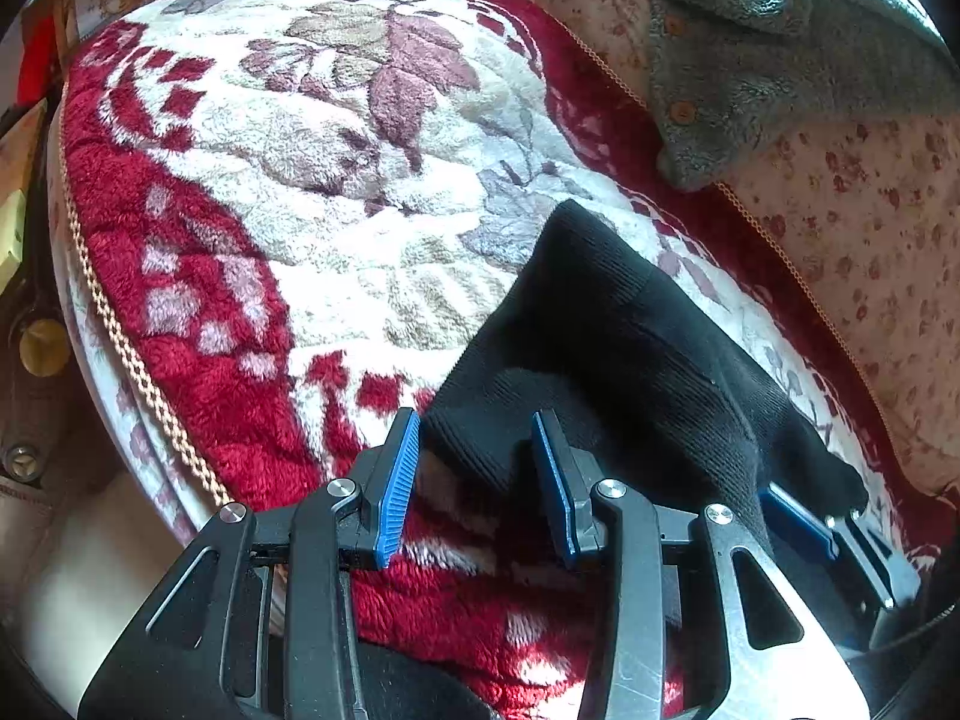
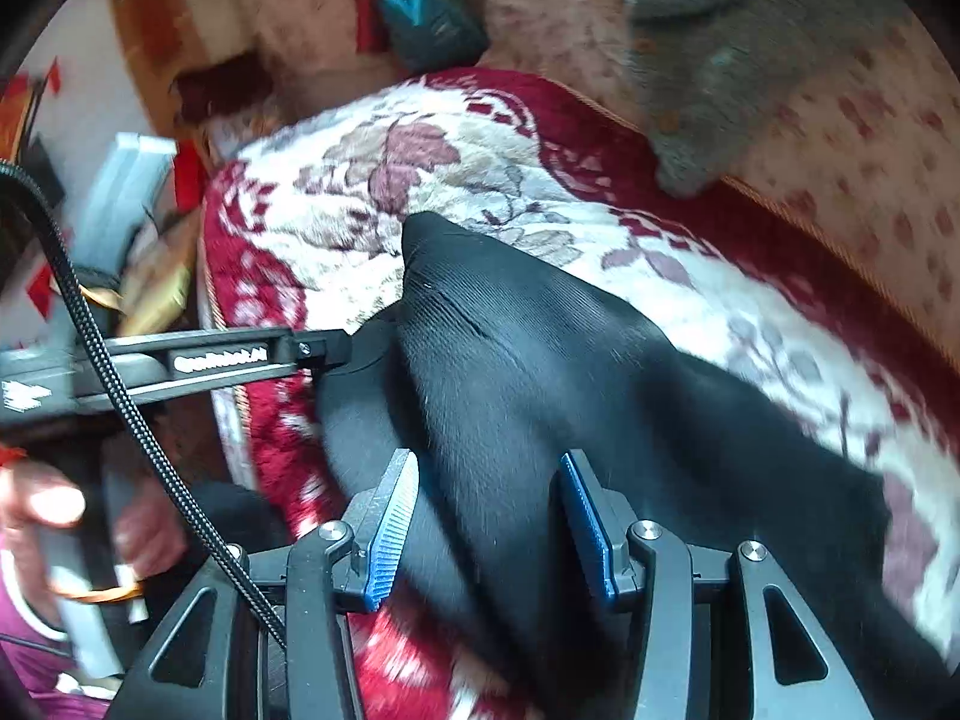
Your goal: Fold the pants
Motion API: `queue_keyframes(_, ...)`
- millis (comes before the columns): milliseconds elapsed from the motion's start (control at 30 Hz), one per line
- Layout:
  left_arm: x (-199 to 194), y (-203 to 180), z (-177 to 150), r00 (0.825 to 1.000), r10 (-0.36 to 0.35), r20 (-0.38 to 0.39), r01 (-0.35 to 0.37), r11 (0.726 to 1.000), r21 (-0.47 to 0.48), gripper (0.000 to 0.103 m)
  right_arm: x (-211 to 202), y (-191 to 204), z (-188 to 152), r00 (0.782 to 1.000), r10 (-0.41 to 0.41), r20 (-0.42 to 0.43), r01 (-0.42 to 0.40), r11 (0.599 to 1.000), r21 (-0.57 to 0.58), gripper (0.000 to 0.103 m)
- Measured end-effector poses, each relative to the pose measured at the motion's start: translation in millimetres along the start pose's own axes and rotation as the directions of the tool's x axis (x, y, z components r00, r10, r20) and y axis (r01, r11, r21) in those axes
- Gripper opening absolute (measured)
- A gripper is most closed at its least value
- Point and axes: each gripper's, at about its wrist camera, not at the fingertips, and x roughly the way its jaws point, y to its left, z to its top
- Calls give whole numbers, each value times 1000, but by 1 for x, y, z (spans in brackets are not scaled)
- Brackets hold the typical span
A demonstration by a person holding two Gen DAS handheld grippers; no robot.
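Black ribbed pants [image 1: 624,348] lie on a red and white floral blanket [image 1: 300,192]. My left gripper [image 1: 474,480] is open, its blue pads either side of the pants' near edge, not closed on the cloth. In the right wrist view the pants [image 2: 540,384] run from the centre to the lower right. My right gripper [image 2: 486,528] is open with the black cloth lying between its pads. The right gripper's blue pads show at the lower right of the left view [image 1: 798,522], partly under the cloth. The left gripper's body [image 2: 210,360] reaches in from the left.
A grey fleece garment with buttons [image 1: 780,60] lies at the back right on a floral sofa cover [image 1: 870,240]. The blanket's corded edge [image 1: 120,336] drops off at the left. A hand [image 2: 42,504] holds the left gripper's handle. Boxes and clutter [image 2: 126,192] stand at the left.
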Motion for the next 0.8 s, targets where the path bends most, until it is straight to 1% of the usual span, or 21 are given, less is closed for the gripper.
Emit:
queue_keyframes(67, 1, 0, 2, 1000, -4, -4, 4, 1000, 2, 37, 7, -2, 7, 1000, -3, 17, 3, 1000, -22, 47)
queue_keyframes(100, 1, -1, 3, 1000, -12, -6, 12, 1000, 5, 37, 9, -7, 11, 1000, 8, 29, -7, 1000, -16, 43)
queue_keyframes(167, 2, -2, 6, 1000, -19, -6, 19, 1000, 14, 37, 12, -23, 18, 998, 57, 31, -59, 997, 46, 31)
queue_keyframes(200, 1, -3, 6, 1000, -28, -6, 29, 999, 21, 37, 14, -35, 22, 994, 98, 38, -102, 990, 101, 27)
queue_keyframes(267, 2, -6, 8, 998, -59, -14, 60, 998, 29, 37, 18, -55, 26, 987, 156, 49, -163, 967, 195, 23)
queue_keyframes(300, 3, -6, 8, 997, -79, -19, 79, 996, 31, 43, 21, -67, 26, 979, 196, 59, -205, 947, 248, 22)
queue_keyframes(333, 4, -7, 9, 995, -98, -25, 99, 995, 30, 48, 23, -78, 25, 967, 245, 74, -256, 917, 304, 22)
queue_keyframes(367, 4, -8, 10, 991, -130, -31, 130, 991, 25, 49, 24, -84, 24, 959, 270, 83, -282, 898, 338, 22)
queue_keyframes(433, 5, -11, 12, 986, -161, -40, 162, 986, 24, 49, 27, -98, 21, 939, 326, 112, -342, 846, 409, 22)
queue_keyframes(500, 6, -14, 16, 980, -192, -44, 194, 981, 29, 49, 29, -104, 19, 925, 359, 124, -375, 813, 446, 22)
queue_keyframes(567, 8, -17, 21, 974, -219, -50, 221, 975, 23, 50, 31, -106, 19, 917, 376, 130, -392, 795, 464, 22)
queue_keyframes(667, 13, -21, 29, 963, -266, -49, 267, 964, 7, 50, 30, -105, 20, 913, 385, 131, -400, 789, 466, 22)
queue_keyframes(733, 19, -22, 35, 944, -326, -58, 324, 945, -34, 50, 31, -107, 19, 910, 391, 136, -407, 781, 474, 22)
queue_keyframes(800, 25, -24, 40, 930, -362, -63, 359, 931, -60, 51, 32, -110, 18, 906, 400, 142, -416, 770, 484, 22)
